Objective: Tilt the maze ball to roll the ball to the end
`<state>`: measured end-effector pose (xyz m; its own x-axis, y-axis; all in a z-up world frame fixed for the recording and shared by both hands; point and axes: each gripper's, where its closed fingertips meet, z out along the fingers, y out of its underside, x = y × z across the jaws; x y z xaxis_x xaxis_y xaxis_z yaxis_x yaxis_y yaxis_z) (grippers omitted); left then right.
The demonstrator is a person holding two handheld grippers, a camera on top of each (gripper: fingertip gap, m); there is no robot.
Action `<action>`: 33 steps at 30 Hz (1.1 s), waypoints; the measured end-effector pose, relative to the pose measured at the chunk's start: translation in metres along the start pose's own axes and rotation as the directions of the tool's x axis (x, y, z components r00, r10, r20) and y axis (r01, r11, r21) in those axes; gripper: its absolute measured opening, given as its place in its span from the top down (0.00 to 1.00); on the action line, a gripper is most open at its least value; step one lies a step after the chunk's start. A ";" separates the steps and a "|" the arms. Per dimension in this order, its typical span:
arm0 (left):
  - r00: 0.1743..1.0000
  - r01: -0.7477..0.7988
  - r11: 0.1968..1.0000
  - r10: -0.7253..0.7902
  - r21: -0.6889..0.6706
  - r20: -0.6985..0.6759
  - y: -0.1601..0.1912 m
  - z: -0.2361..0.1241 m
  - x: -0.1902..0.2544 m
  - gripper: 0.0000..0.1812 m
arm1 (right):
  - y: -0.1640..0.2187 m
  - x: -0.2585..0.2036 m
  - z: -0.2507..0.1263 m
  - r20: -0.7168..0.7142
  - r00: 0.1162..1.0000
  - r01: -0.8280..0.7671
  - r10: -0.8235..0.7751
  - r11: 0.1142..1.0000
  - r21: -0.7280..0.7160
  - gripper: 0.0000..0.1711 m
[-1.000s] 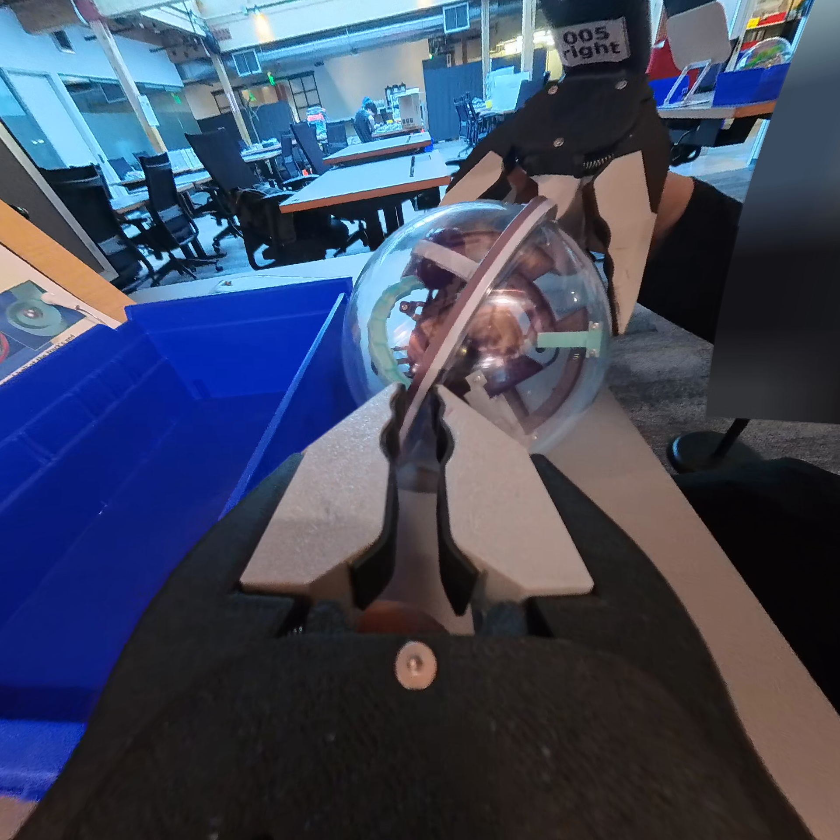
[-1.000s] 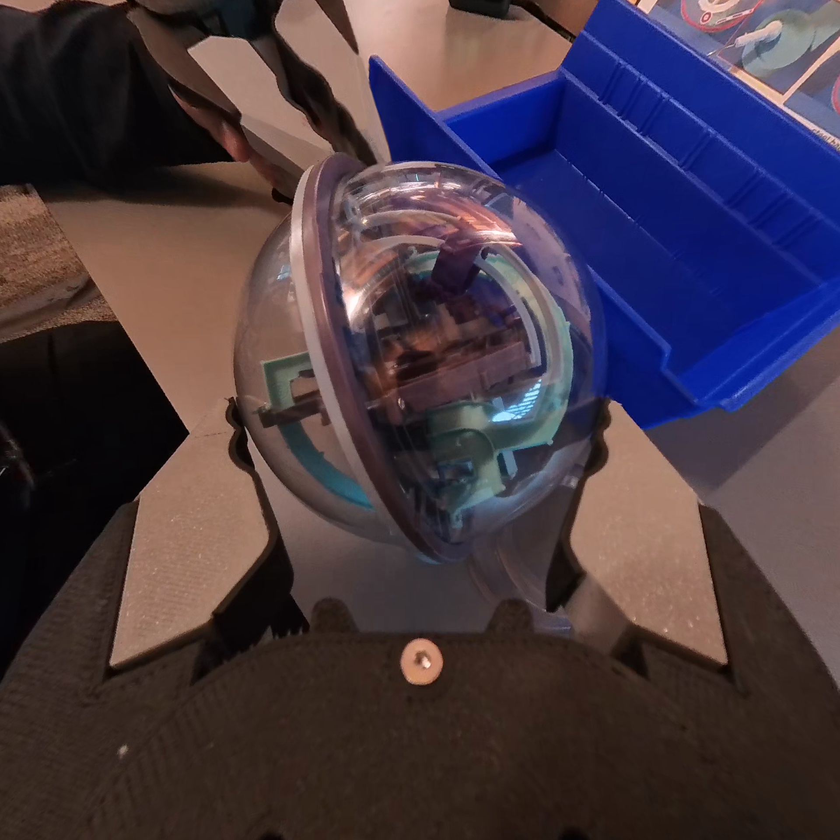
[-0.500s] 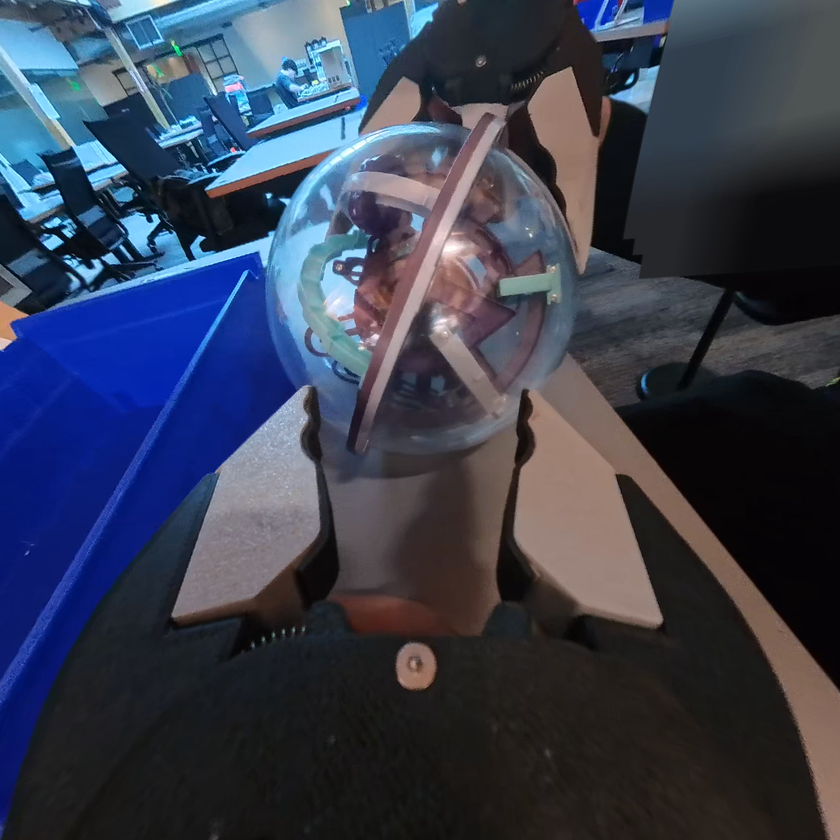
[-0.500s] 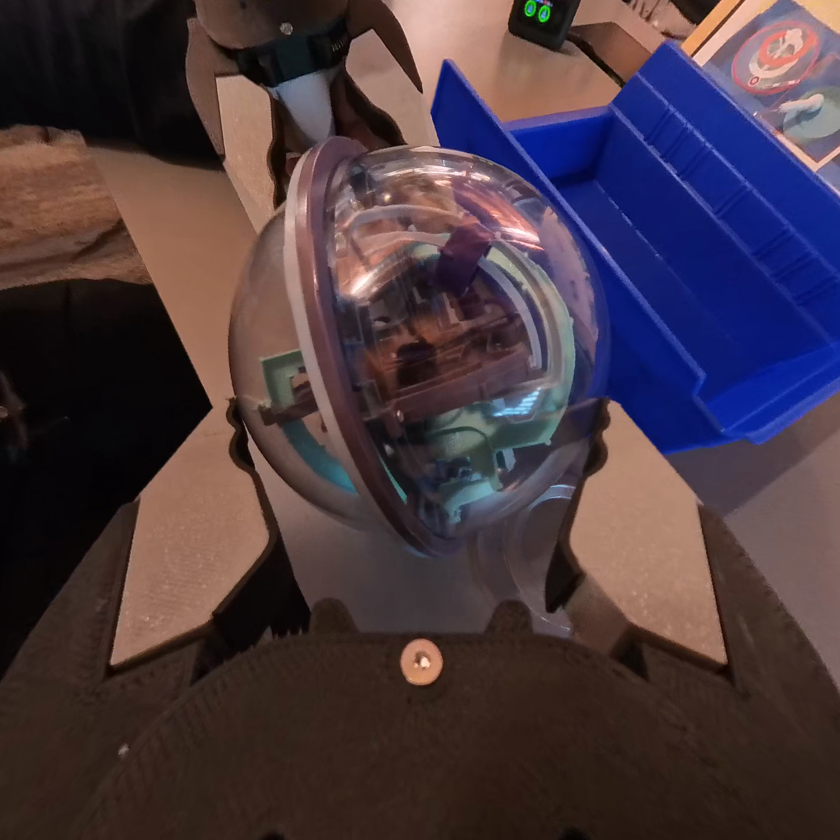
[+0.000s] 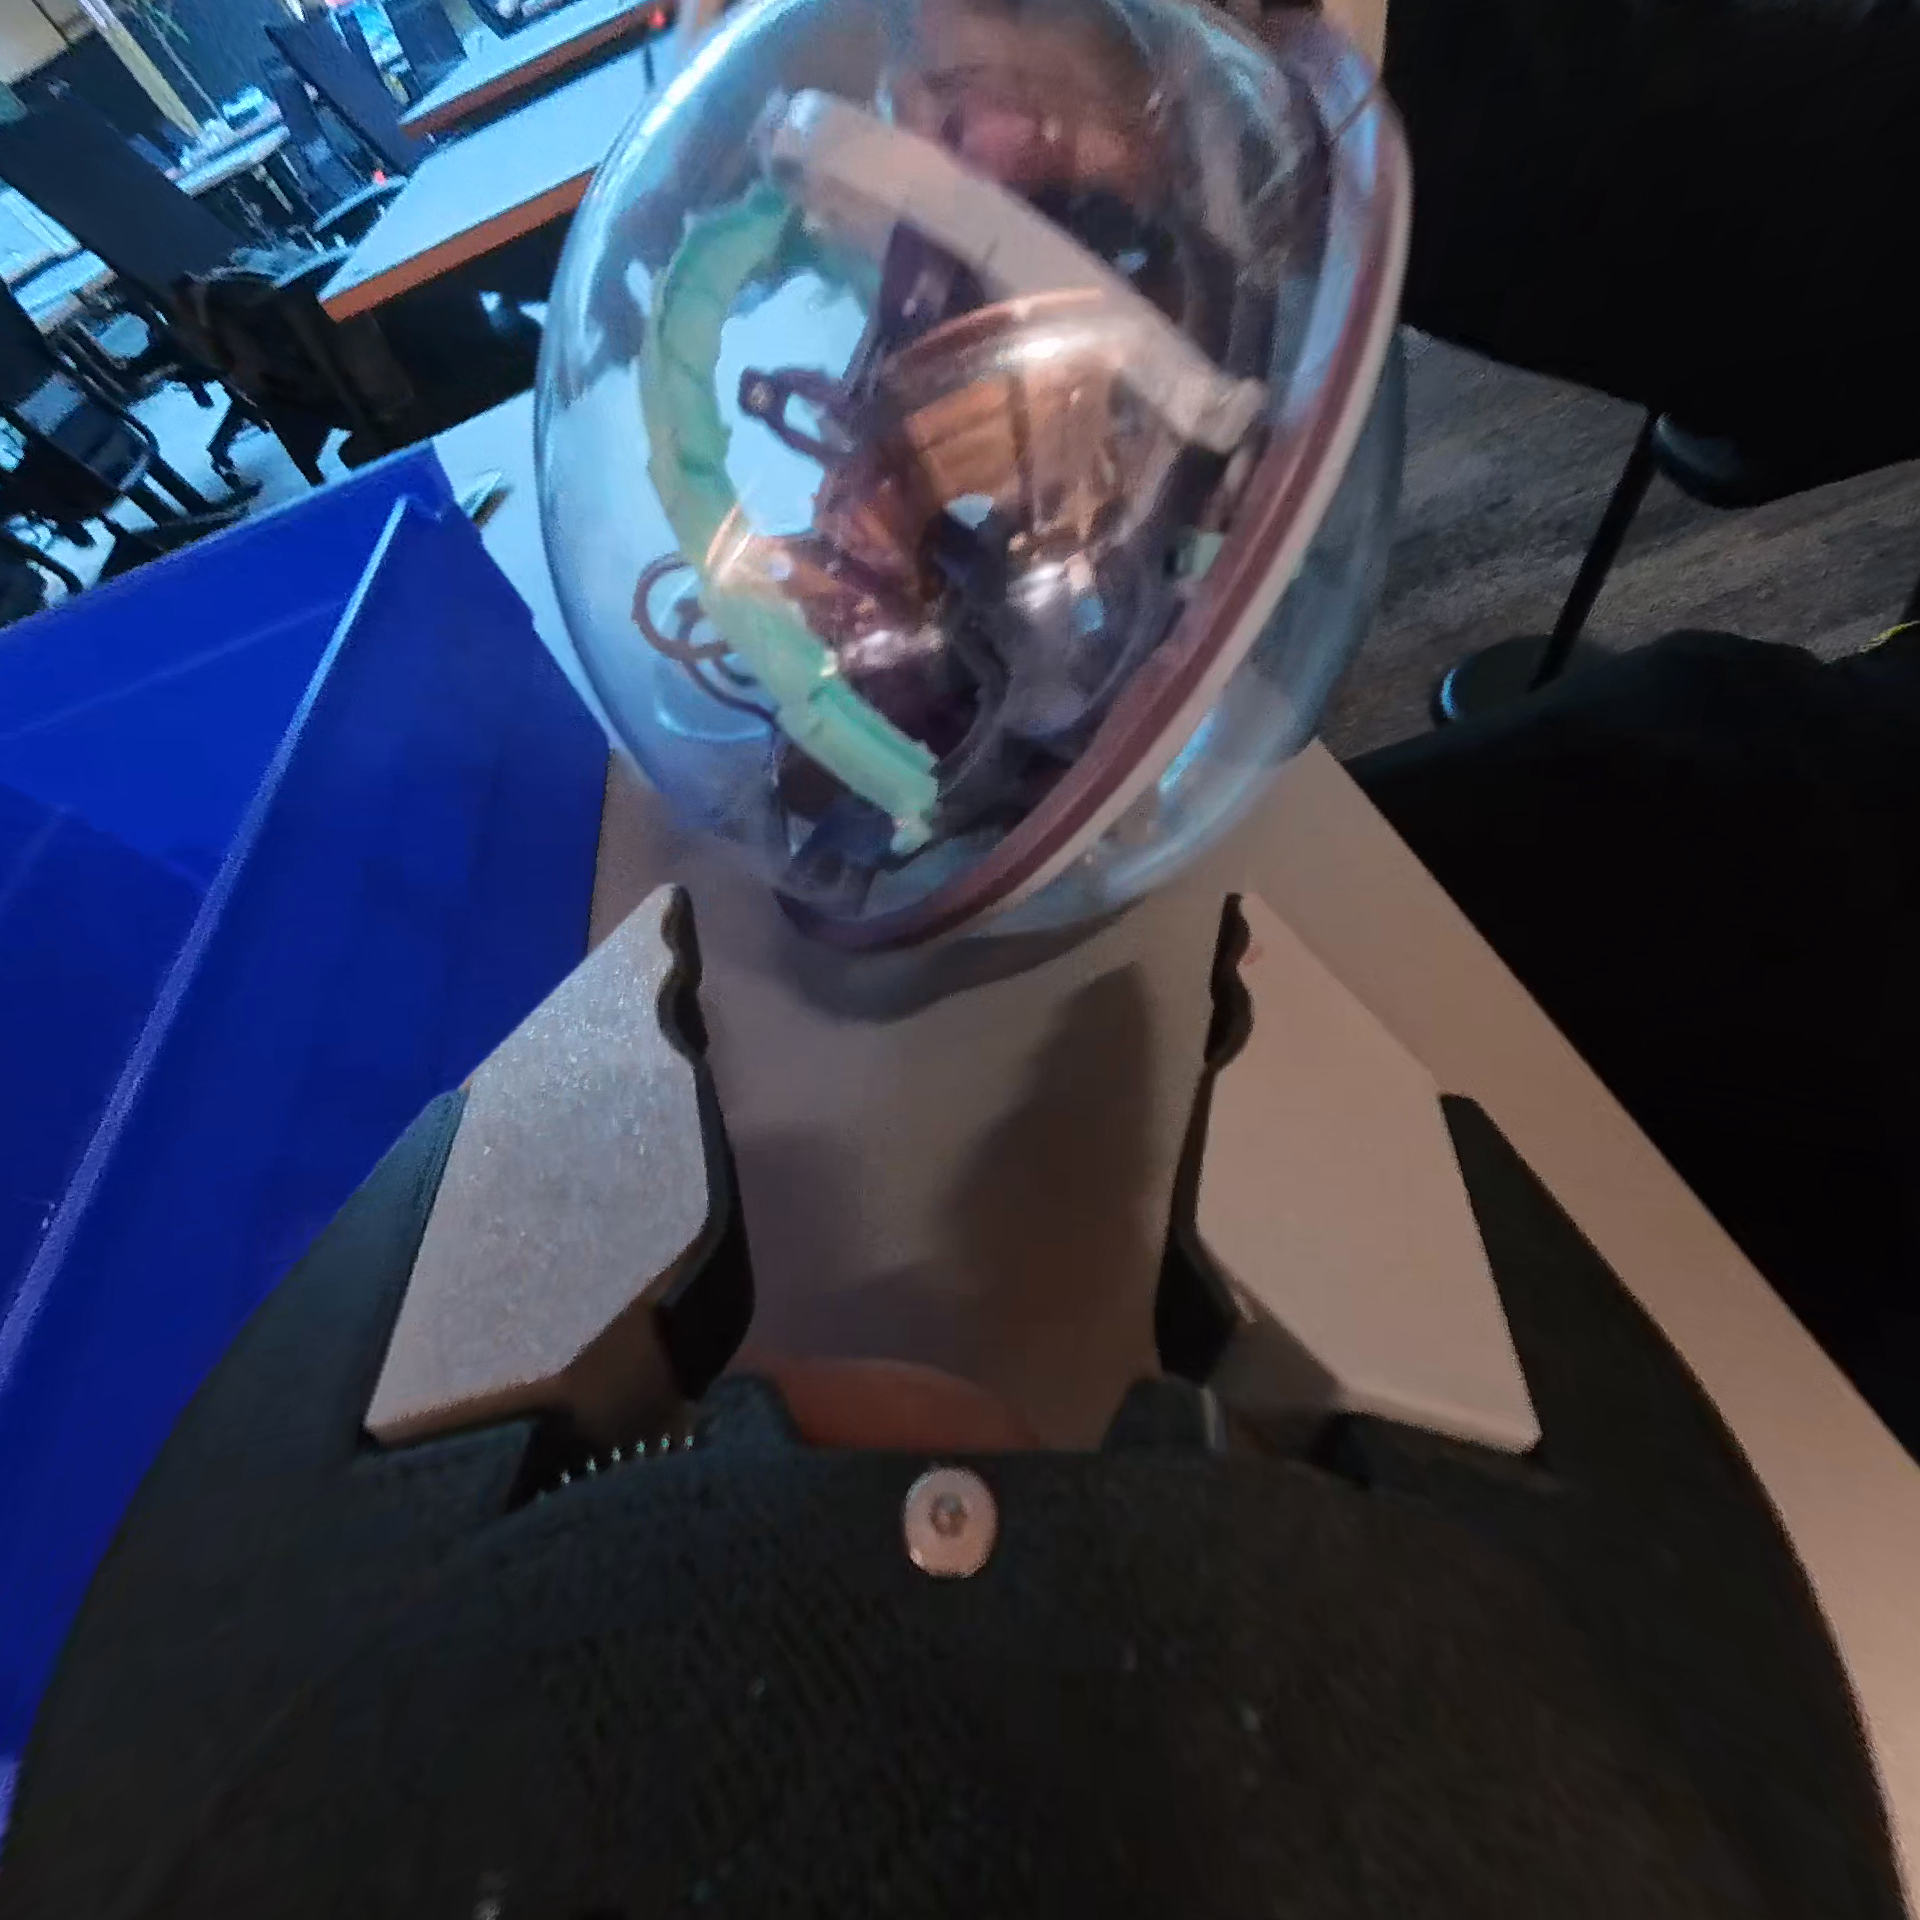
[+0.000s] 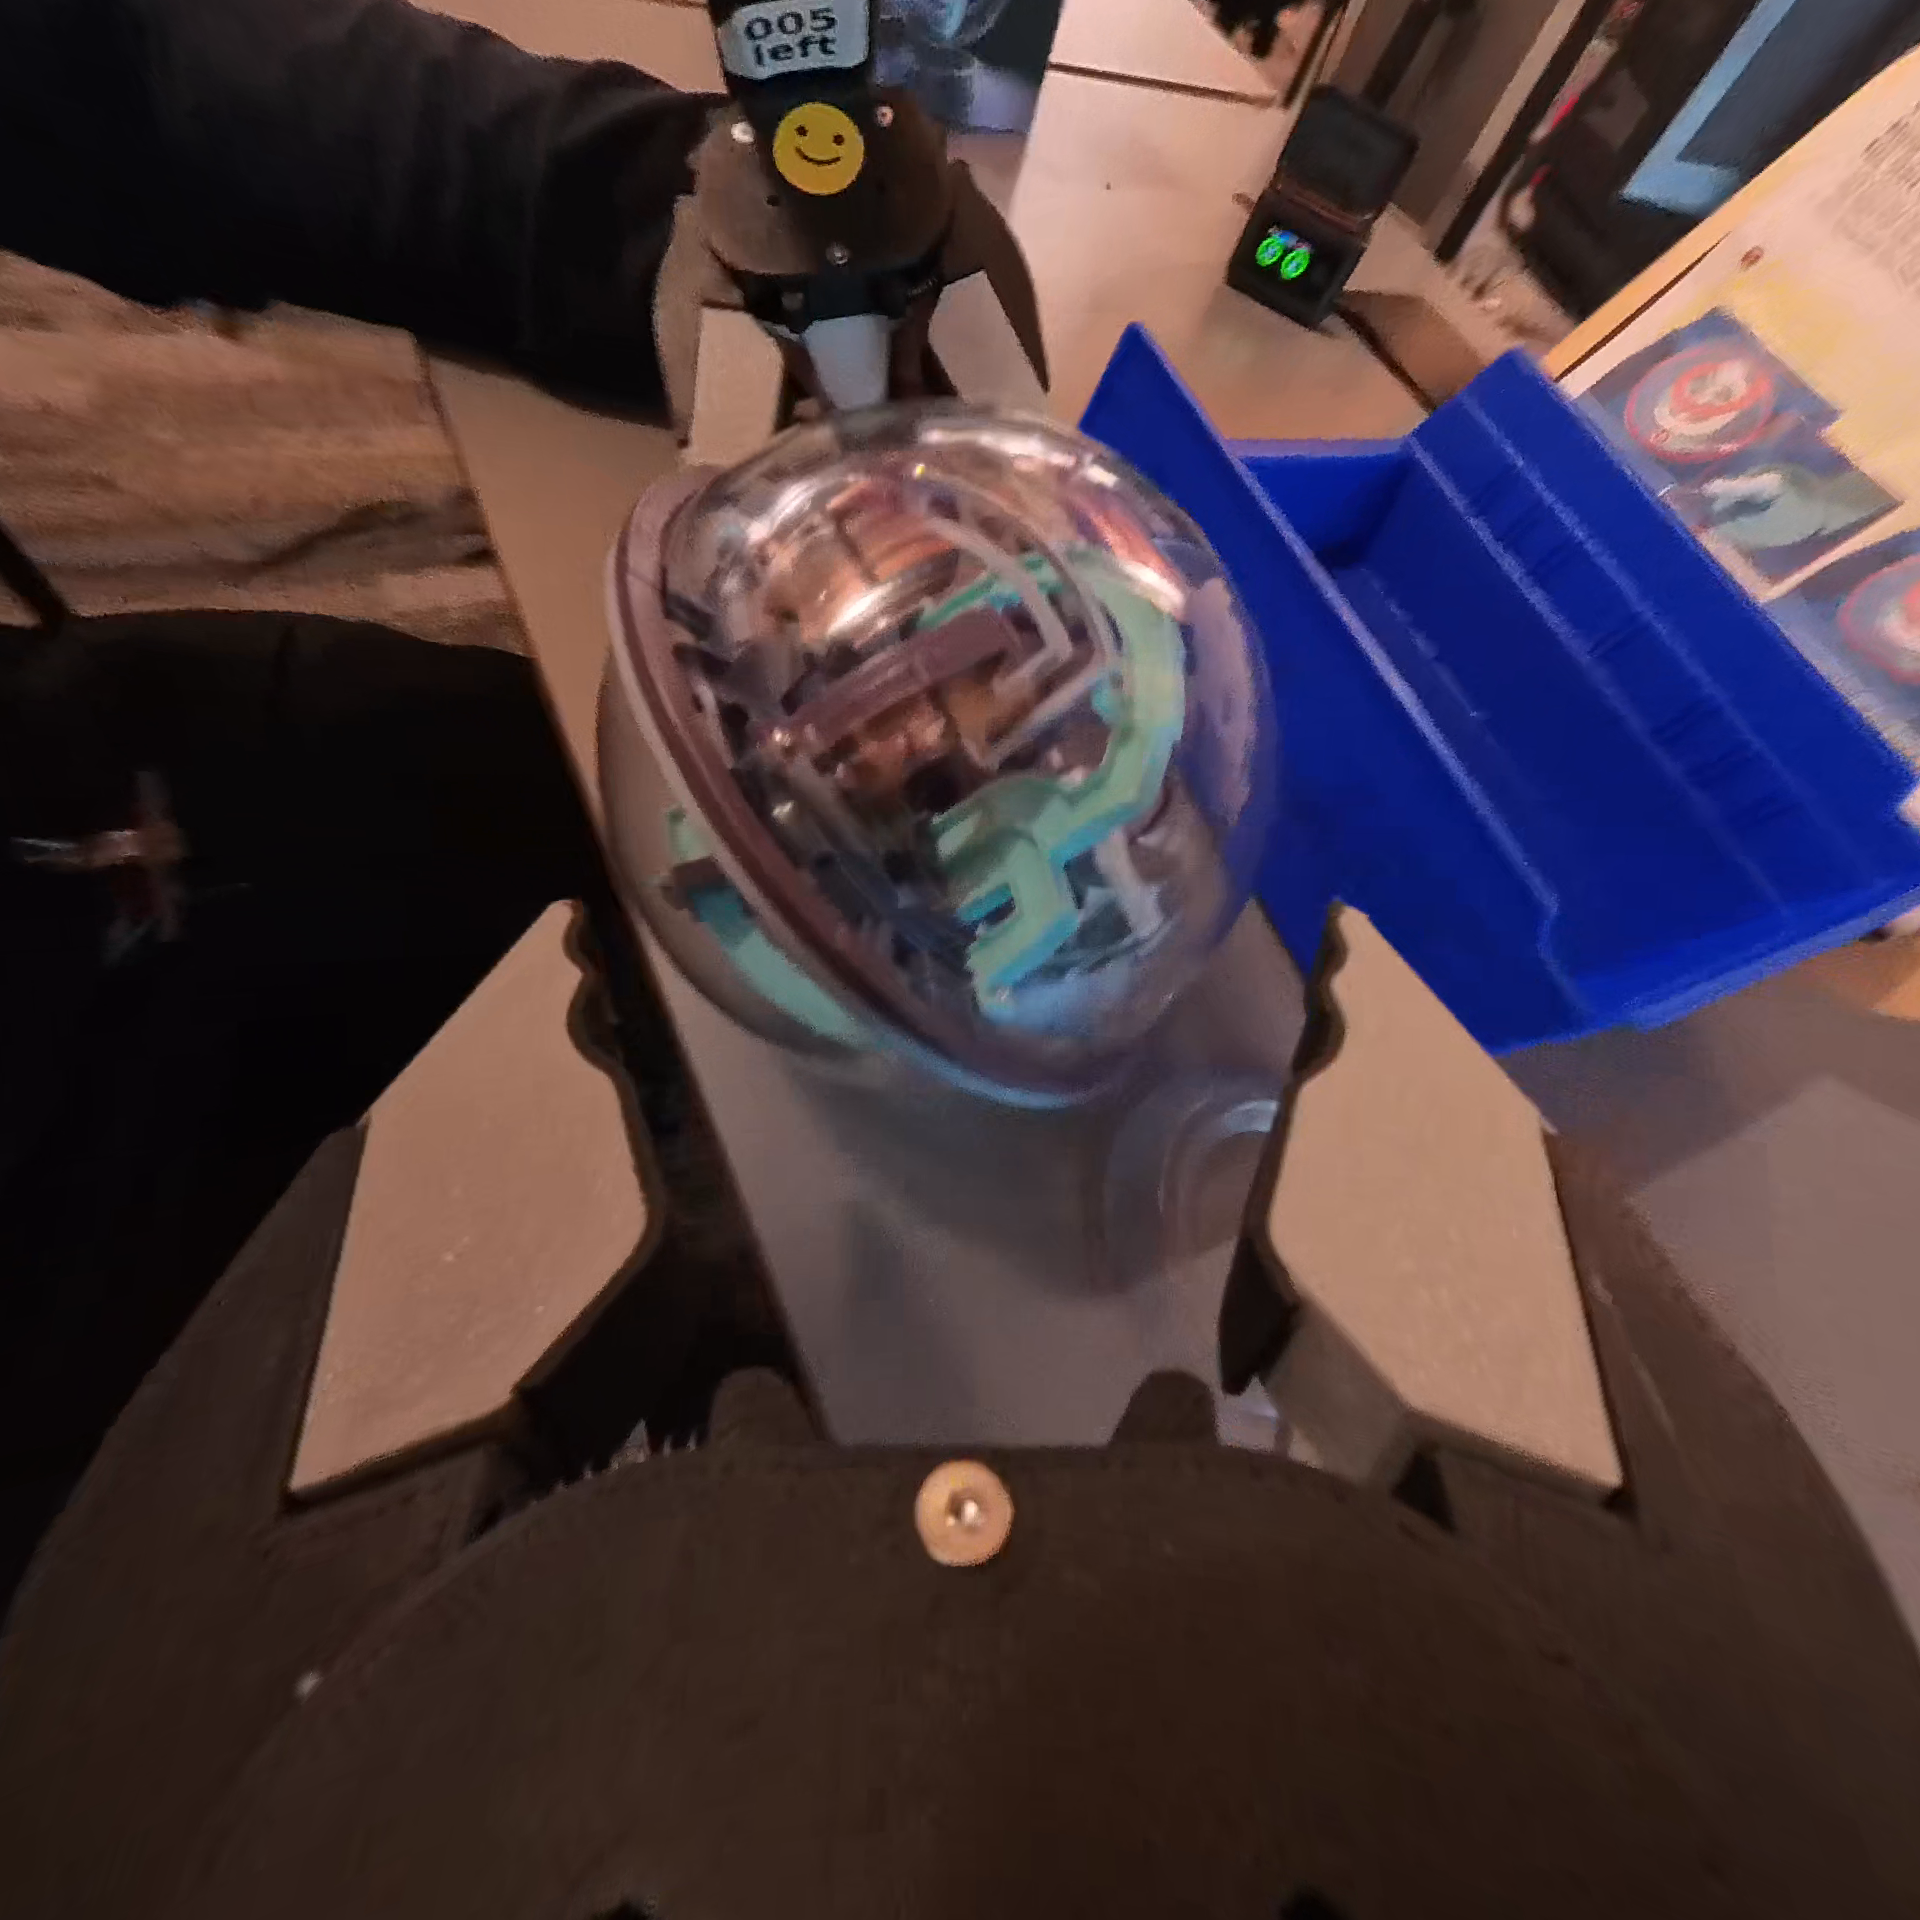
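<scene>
The maze ball [image 5: 966, 468] is a clear sphere with a purple rim and green, grey and purple tracks inside. It is blurred and sits low over the grey table [image 5: 1351, 1039], with its shadow right under it. My left gripper [image 5: 951, 925] is open and the ball lies just past its fingertips. In the right wrist view the ball [image 6: 935, 748] lies between and ahead of my right gripper [image 6: 951, 925], which is open with a gap on both sides. The left gripper [image 6: 852, 384] shows behind the ball. I cannot pick out the small inner ball.
A blue bin [image 5: 260, 831] stands next to the ball; it also shows in the right wrist view [image 6: 1558, 727]. A clear round stand [image 6: 1205, 1153] lies by my right finger. The table edge [image 6: 499, 623] drops off close by. A black device [image 6: 1299, 229] stands farther back.
My left gripper let go of the ball's rim and opened. The ball has left my right gripper's fingers, turned, and now sits lower and farther out.
</scene>
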<state>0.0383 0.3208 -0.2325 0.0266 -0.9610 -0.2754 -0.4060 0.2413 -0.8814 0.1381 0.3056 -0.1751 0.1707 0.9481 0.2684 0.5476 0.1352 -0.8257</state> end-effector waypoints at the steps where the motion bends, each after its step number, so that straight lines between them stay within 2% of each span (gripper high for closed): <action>1: 1.000 0.002 1.000 -0.002 -0.012 0.003 0.003 -0.001 0.000 0.46 | 0.005 -0.003 -0.006 0.029 0.999 -0.033 0.033 0.999 -0.002 0.26; 4: 1.000 0.012 1.000 -0.012 0.024 -0.013 -0.004 -0.004 0.005 0.46 | 0.022 0.000 -0.016 0.029 0.996 -0.079 0.080 0.996 -0.028 0.26; 7: 0.998 0.036 0.998 -0.032 0.055 -0.061 -0.012 -0.001 0.016 0.45 | 0.024 -0.016 -0.007 0.097 0.994 -0.054 0.058 0.998 -0.035 0.38; 11: 0.999 0.003 0.999 -0.002 0.032 -0.041 -0.008 0.001 0.015 0.46 | 0.028 -0.031 0.002 0.095 0.995 0.018 -0.007 0.993 -0.119 0.38; 13: 0.998 0.003 1.000 -0.001 0.028 -0.055 -0.007 0.000 0.017 0.40 | 0.023 -0.038 0.003 0.095 0.995 0.025 -0.015 0.994 -0.107 0.38; 14: 0.999 0.003 1.000 -0.002 0.017 -0.052 -0.005 0.000 0.016 0.40 | 0.022 -0.039 0.004 0.079 0.997 0.032 -0.023 0.993 -0.114 0.38; 17: 0.999 -0.032 0.999 0.032 -0.028 0.003 0.004 0.000 0.007 0.42 | 0.015 -0.036 0.010 -0.021 0.999 0.041 -0.044 0.989 -0.143 0.35; 21: 0.995 -0.009 0.998 0.014 -0.058 0.099 0.014 -0.011 -0.012 0.46 | 0.017 -0.031 0.023 -0.257 0.946 0.138 -0.197 0.963 -0.230 0.32; 24: 0.998 0.062 0.997 -0.061 -0.035 0.009 0.012 -0.020 0.004 0.45 | 0.016 -0.040 0.034 -0.380 0.895 0.164 -0.233 0.965 -0.205 0.28; 27: 0.991 0.104 0.994 -0.107 -0.041 -0.085 0.012 -0.024 0.021 0.44 | 0.015 -0.050 0.041 -0.445 0.856 0.196 -0.263 0.962 -0.191 0.27; 33: 0.991 0.091 0.994 -0.096 -0.061 -0.089 0.014 -0.023 0.024 0.48 | 0.014 -0.056 0.041 -0.558 0.774 0.220 -0.300 0.953 -0.207 0.27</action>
<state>0.0125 0.2984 -0.2426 -0.0155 -0.9879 -0.1542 -0.4566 0.1442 -0.8779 0.1029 0.2658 -0.2225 0.4253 0.5322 0.7320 0.7293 0.2774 -0.6254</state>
